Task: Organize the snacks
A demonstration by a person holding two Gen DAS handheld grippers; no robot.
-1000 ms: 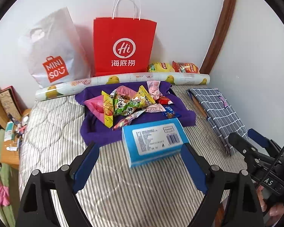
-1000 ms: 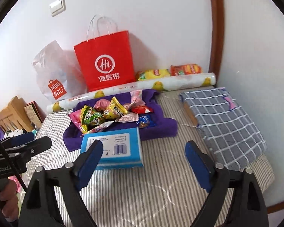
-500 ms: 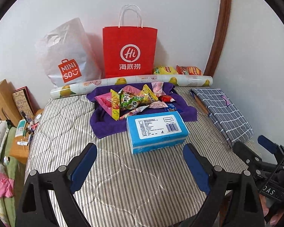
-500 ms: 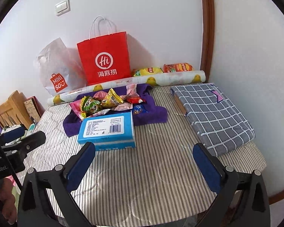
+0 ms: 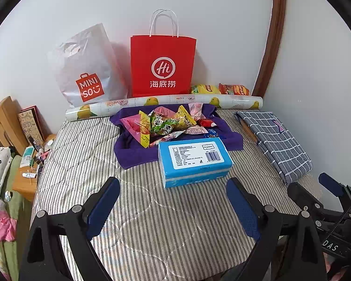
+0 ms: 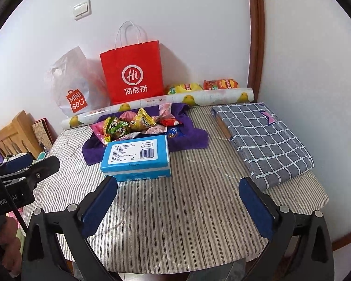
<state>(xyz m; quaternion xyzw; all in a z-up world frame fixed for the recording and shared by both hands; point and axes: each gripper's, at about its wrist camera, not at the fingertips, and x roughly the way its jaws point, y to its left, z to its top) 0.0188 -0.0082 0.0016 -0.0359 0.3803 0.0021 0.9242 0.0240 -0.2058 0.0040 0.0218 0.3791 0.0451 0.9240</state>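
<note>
Where the red Haidilao paper bag [image 5: 163,65] and the white Miniso plastic bag [image 5: 86,70] lean on the wall, their contents cannot be seen, and the two chip packets [image 5: 220,89] behind the printed paper roll [image 5: 163,101] show only their tops. The snacks [image 5: 166,123] lie heaped on a purple towel [image 5: 133,152] in the middle of the striped mattress [image 5: 152,222]; most of their labels are too small to read, and the blue tissue pack [image 5: 194,161] just in front hides the near edge of the pile. A grey checked cloth [image 6: 264,140] covers something flat and brown, of which only an edge shows.

The left gripper [image 5: 173,201] hangs over the near part of the mattress, tilted downward, its blue pads spread wide with nothing between them. The right gripper [image 6: 177,201] is tilted the same way beside it; its jaws have just been opening and stand wide, also empty. Both are well short of the tissue pack. Part of a hand [image 6: 4,236] holding the left gripper shows at the right-wrist view's lower left corner, mostly cut off.
</note>
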